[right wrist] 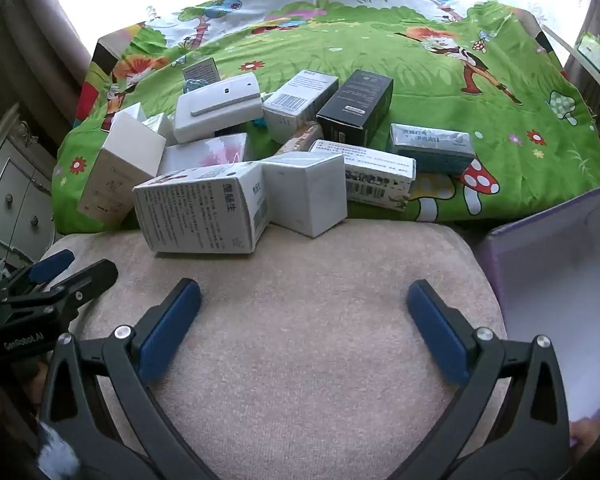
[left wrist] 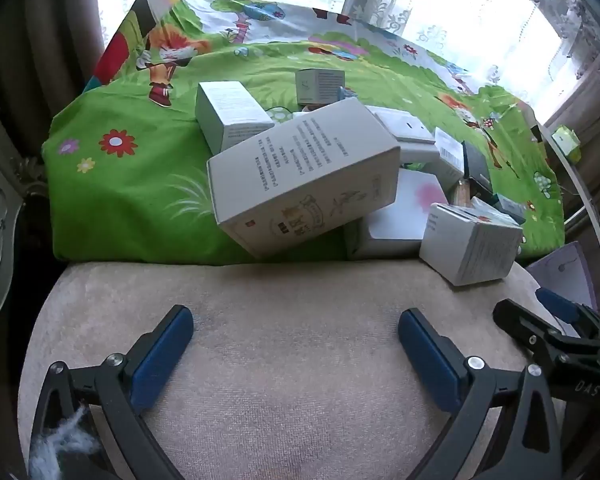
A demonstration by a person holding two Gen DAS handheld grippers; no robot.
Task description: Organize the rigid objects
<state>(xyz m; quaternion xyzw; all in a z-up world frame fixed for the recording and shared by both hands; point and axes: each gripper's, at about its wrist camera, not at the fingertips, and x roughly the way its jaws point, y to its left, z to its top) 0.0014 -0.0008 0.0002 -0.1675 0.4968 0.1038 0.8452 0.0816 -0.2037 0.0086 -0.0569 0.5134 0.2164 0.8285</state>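
A pile of several small cardboard boxes lies on a green cartoon-print bedsheet (right wrist: 420, 80). In the left wrist view a tall white box (left wrist: 300, 172) leans on the pile, with a white cube box (left wrist: 472, 244) at the right. In the right wrist view a printed white box (right wrist: 204, 208) and a plain white cube box (right wrist: 308, 192) sit nearest, with a black box (right wrist: 356, 104) behind. My left gripper (left wrist: 296, 344) is open and empty over a beige cushion (left wrist: 292, 320). My right gripper (right wrist: 304, 320) is open and empty over the same cushion (right wrist: 300, 280).
An open purple box with a white inside (right wrist: 560, 300) stands at the right of the cushion. A carved cabinet with drawers (right wrist: 16, 184) stands at the left. Curtained windows lie behind the bed. Each gripper shows in the other's view, the right one (left wrist: 540, 316) and the left one (right wrist: 76, 272).
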